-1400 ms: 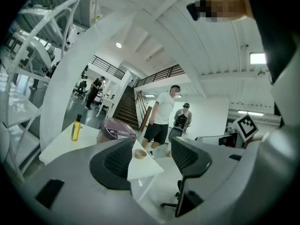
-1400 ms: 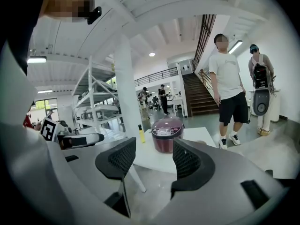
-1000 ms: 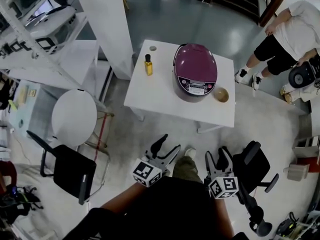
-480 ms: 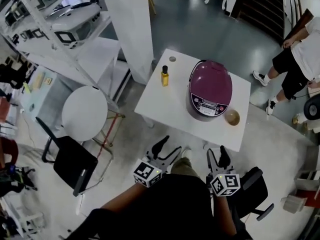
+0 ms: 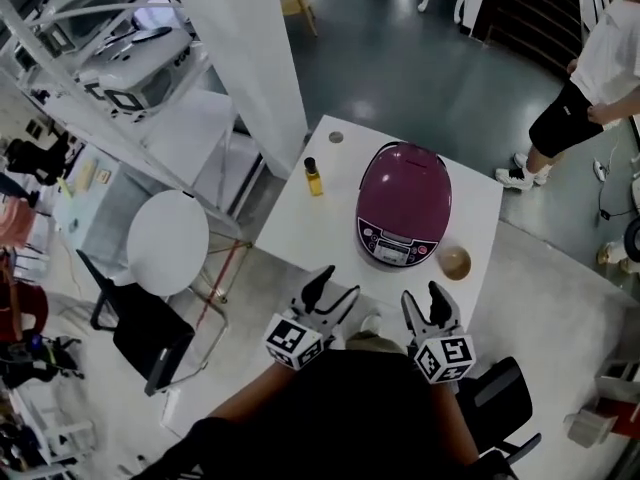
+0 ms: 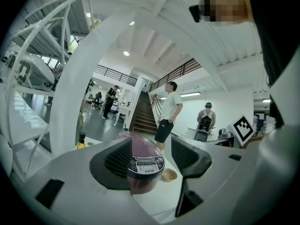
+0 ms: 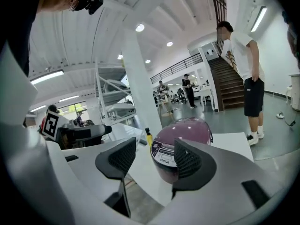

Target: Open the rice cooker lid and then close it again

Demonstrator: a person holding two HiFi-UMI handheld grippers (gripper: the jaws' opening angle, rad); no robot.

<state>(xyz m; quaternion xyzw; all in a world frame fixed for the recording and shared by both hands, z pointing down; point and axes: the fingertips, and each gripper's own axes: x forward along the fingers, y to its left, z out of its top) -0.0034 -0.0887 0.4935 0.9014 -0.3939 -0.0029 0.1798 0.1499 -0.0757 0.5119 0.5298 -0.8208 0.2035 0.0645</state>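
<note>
At nine o'clock of the head view a small round white stand [image 5: 168, 243] stands beside a black chair [image 5: 150, 333], with a white column [image 5: 240, 48] rising at eleven o'clock. The white table [image 5: 300, 233] sits just past the centre, one corner turned towards the person. On it a small bottle of yellow liquid [image 5: 314, 177] stands upright at ten o'clock of the rice cooker, well apart from it, and a little round disc [image 5: 336, 137], too small to identify, lies near the far corner. The left gripper [image 5: 335, 288] hovers off the table's near edge at six o'clock. Its fingers [image 6: 117, 161] are spread wide with nothing held, and the cooker's control panel shows in the gap between them, well beyond the tips. The purple rice cooker [image 5: 403, 203] stands on the table at one o'clock of the view, with its lid down and its control panel facing the person. The right gripper [image 5: 424, 300] hangs at five o'clock, just beside the left one. Its fingers [image 7: 187, 161] are likewise wide apart and empty, clear of the cooker. A small tan bowl [image 5: 454, 262] rests at four o'clock of the cooker, just beside its base. A standing person [image 5: 590, 88] in a white shirt and dark shorts is on the floor at two o'clock.
</note>
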